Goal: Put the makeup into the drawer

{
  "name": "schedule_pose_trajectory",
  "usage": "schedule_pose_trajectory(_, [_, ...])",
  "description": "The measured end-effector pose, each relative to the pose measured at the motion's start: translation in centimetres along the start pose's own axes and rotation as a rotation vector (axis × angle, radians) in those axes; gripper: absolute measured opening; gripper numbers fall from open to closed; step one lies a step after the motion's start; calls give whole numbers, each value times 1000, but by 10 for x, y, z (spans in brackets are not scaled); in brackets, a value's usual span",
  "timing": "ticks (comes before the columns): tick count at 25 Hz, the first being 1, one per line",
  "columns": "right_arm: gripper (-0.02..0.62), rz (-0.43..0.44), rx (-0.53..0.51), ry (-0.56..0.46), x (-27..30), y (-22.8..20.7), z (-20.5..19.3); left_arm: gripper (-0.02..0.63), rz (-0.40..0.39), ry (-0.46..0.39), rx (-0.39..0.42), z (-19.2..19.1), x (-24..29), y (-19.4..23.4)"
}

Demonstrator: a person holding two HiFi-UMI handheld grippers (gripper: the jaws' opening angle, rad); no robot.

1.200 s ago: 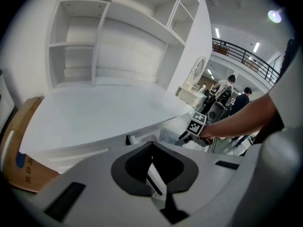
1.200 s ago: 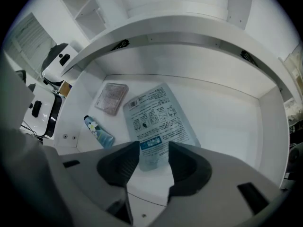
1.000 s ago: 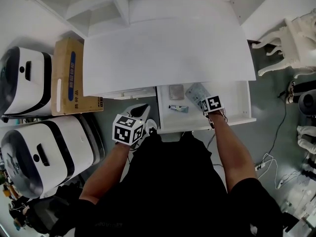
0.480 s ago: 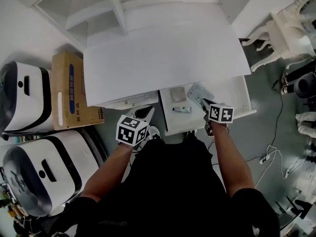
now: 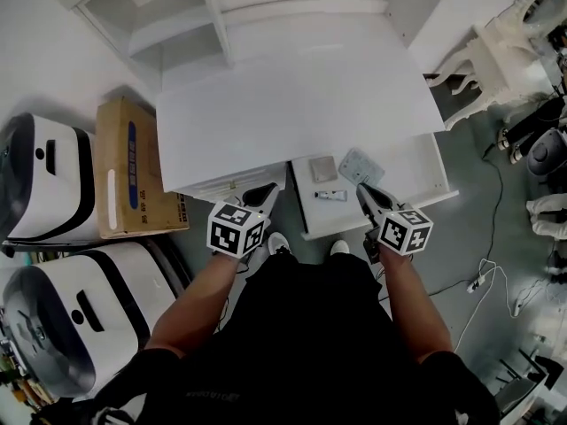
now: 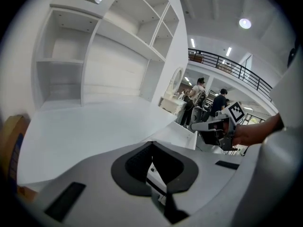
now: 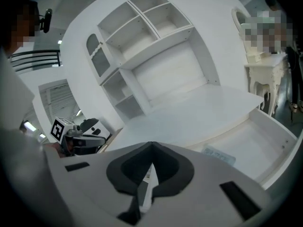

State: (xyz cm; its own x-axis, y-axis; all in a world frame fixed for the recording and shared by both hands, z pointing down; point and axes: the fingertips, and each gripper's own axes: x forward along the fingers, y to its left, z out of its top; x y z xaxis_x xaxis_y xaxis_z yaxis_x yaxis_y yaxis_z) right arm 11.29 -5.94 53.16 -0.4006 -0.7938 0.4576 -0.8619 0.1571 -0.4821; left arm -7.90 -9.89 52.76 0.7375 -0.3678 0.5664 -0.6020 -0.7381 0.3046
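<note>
The desk top (image 5: 301, 96) has the shelf unit (image 5: 168, 25) behind it, and the drawer (image 5: 412, 180) stands pulled out below its near edge, toward the right. In the drawer a flat case (image 5: 322, 168) lies just left of a packet (image 5: 361, 165), with a small tube (image 5: 330, 196) nearer the front. On the floor left of the desk sits a cardboard box (image 5: 133, 166), two machines (image 5: 35, 171) beyond and before it, and a chair (image 5: 505, 51) stands far right.
</note>
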Motion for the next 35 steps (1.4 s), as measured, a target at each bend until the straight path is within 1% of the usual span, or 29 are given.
schedule_pose_trajectory(2, [28,31,-19,5,-5,11,-1,9,-1,-21,-8,1,-5,-10])
schedule_pose_trajectory(5, [28,48,-58,1,-17,17,0,9,-1,-32,-2,-2,-10,-29])
schedule_pose_trajectory(8, [28,69,-48,-21,-32,14,4,9,25,-43,-22,-6,-14,-42])
schedule_pose_trajectory(10, [28,104,-35,-26,-44,13,4,9,42,-49,-40,-9,-15,-54])
schedule_pose_trajectory(13, [28,160,-48,-3,-64,12,-5,9,50,-56,-41,-13,-12,-80])
schedule_pose_trajectory(17, [28,199,-51,22,-93,6,-17,9,53,-62,-41,-19,-8,-121])
schedule_pose_trajectory(20, [26,209,-52,16,-112,-1,-22,9,67,-58,-35,-26,-6,-143])
schedule_pose_trajectory(24, [26,211,-93,20,-135,-13,-28,9,96,-69,-41,-32,-7,-167])
schedule_pose_trajectory(29, [26,244,-109,40,-154,-21,-40,9,138,-73,-48,-44,-12,-193])
schedule_pose_trajectory(32, [28,256,-113,49,-161,-24,-45,9,162,-69,-53,-51,-17,-202])
schedule_pose_trajectory(35, [28,258,-116,50,-165,-23,-47,9,175,-56,-66,-56,-22,-202])
